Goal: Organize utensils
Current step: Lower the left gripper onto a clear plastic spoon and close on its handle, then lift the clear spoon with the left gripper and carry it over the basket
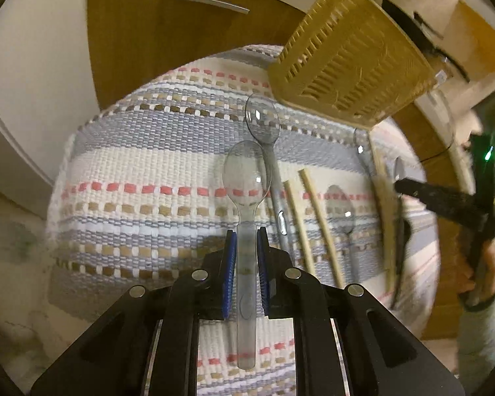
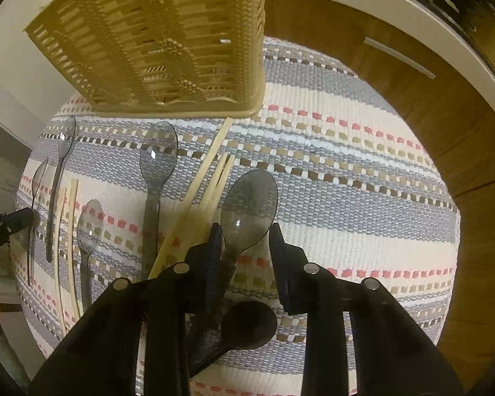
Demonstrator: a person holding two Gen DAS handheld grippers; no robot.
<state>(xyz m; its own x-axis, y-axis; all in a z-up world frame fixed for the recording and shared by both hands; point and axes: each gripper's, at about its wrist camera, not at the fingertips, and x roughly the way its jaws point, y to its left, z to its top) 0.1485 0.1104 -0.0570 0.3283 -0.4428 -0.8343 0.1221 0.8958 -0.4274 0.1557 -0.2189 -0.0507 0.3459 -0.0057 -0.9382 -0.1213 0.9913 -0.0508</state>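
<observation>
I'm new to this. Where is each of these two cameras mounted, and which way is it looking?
Left wrist view: sits on the left gripper, looking down along its fingers, which pinch a clear spoon over the striped mat.
Right wrist view: sits on the right gripper, looking down at a smoky spoon between its fingers.
Both show the mat, the tan basket, chopsticks, and the other gripper at the edge.

Tan slatted basket [image 2: 155, 33], striped grey, cream, pink woven mat [image 2: 346, 178], smoky, perhaps grey-tinted spoon [image 2: 249, 204]
</observation>
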